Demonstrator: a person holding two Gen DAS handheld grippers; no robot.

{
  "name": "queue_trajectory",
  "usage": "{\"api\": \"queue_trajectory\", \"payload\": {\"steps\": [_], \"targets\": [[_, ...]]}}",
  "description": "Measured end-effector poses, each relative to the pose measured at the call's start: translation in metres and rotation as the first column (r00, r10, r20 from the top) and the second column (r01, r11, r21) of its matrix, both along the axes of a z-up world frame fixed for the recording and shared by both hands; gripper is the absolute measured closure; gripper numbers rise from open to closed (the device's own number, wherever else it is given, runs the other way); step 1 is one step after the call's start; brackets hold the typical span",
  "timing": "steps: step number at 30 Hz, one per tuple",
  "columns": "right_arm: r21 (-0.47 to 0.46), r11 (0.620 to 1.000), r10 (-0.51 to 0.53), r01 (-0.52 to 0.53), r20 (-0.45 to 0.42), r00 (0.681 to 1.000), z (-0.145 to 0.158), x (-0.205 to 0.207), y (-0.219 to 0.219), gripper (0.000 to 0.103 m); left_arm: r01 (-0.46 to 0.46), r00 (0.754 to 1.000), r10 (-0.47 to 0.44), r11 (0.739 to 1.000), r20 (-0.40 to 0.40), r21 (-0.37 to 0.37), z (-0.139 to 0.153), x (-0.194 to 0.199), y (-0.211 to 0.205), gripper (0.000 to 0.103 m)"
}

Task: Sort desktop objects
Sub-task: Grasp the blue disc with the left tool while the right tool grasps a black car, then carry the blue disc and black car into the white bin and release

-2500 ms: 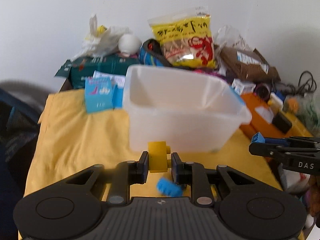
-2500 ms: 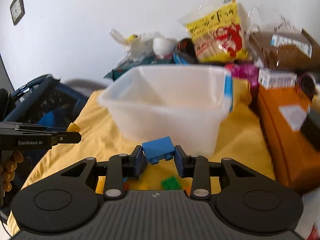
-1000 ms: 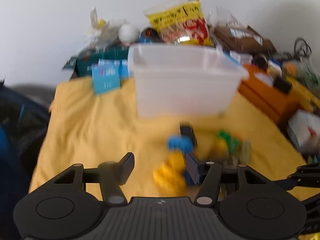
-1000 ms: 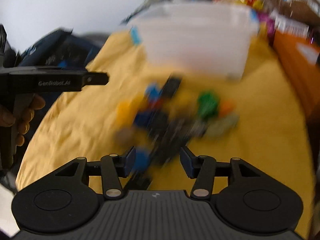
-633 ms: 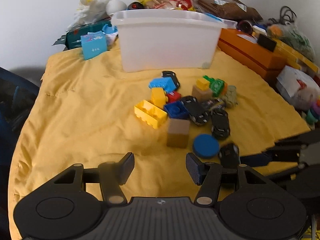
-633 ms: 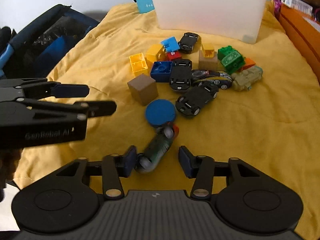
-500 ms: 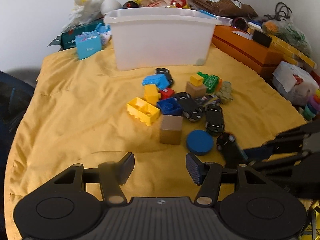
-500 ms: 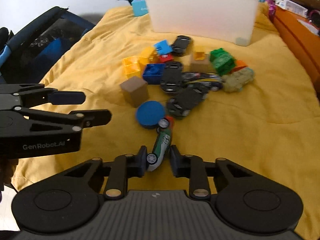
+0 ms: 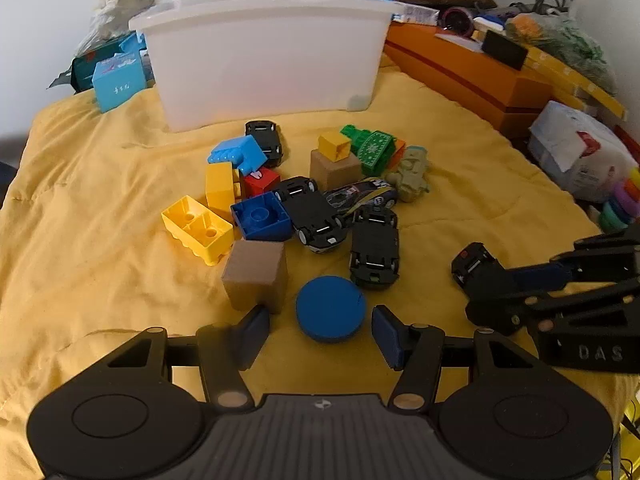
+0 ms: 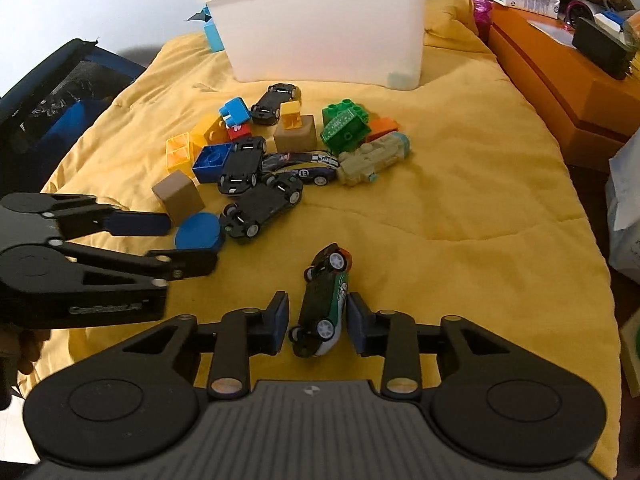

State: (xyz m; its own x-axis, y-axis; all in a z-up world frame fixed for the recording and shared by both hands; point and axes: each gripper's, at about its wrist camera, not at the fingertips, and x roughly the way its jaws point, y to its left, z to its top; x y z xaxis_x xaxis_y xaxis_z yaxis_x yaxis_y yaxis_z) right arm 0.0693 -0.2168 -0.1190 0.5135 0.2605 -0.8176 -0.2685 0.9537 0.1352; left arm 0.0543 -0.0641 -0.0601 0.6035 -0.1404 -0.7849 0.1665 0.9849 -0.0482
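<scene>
A green and white toy car (image 10: 324, 304) lies on its side near the front edge of the yellow cloth (image 10: 460, 208). A flat blue disc (image 9: 330, 308) lies by a brown block (image 9: 256, 274). More cars and blocks sit piled mid-cloth. A white bin (image 9: 264, 56) stands at the back edge.

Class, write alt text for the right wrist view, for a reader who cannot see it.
The right tool straddles a green-and-white toy car lying on its side on a yellow cloth. Beyond it sits a pile of toy cars and building blocks before a white plastic bin, with the left tool reaching in beside a blue disc.
</scene>
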Motion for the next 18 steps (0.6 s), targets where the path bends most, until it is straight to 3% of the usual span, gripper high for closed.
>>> {"api": "queue_trajectory", "payload": {"steps": [2, 4, 11, 18], "targets": [[0.004, 1.0, 0.013, -0.013, -0.007, 1.0, -0.002, 0.002, 0.0, 0.074, 0.016, 1.0, -0.017, 1.0, 0.004, 0.014, -0.002, 0.0, -0.003, 0.043], [0.014, 1.0, 0.027, -0.027, 0.0, 1.0, 0.0, 0.001, -0.001, 0.074, 0.043, 0.999, -0.043, 0.999, 0.016, 0.022, 0.0, -0.001, -0.003, 0.061], [0.046, 0.999, 0.014, -0.016, 0.045, 0.999, 0.016, 0.004, -0.015, 0.074, 0.037, 0.999, -0.037, 0.999, 0.034, -0.005, 0.013, -0.006, 0.01, 0.061], [0.099, 0.995, -0.017, 0.005, 0.123, 0.992, 0.047, 0.029, -0.021, 0.074, -0.025, 0.992, 0.033, 0.998, 0.125, -0.066, 0.063, -0.002, 0.033, 0.061]]}}
